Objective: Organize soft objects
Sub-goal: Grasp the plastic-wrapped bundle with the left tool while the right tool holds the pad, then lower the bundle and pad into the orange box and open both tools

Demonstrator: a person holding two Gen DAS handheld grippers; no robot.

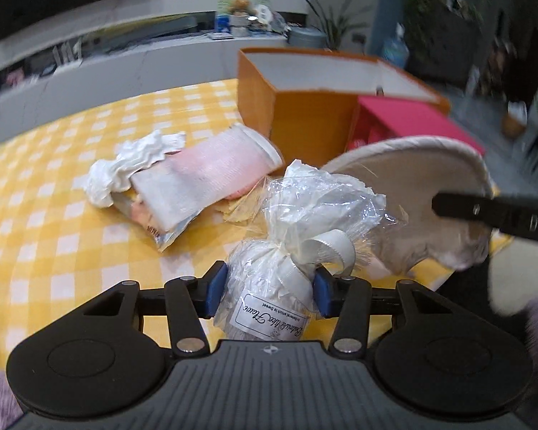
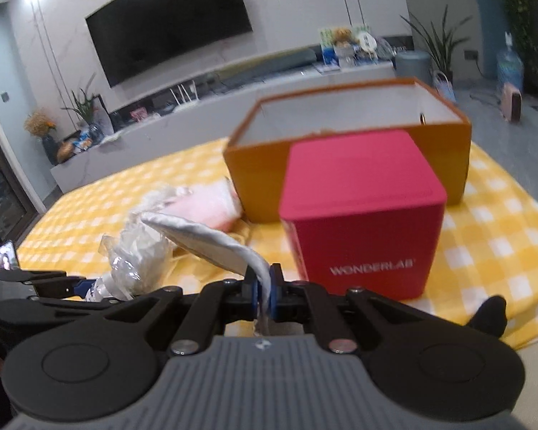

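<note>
Pickup step underway: left gripper [image 1: 267,295] fingers clamping cellophane pouch [image 1: 287,251] above checked surface [image 1: 53,215]; right gripper [image 2: 264,294] fingers pinching white slipper [image 2: 204,240]. Next, likely carrying both into orange box [image 2: 340,165].

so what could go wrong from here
The left gripper has only crinkly wrap on the cellophane bundle, so it may slip out.
The right gripper pinches just the edge of the white pouch; it sags and could snag the red box in front of the orange box.
</note>
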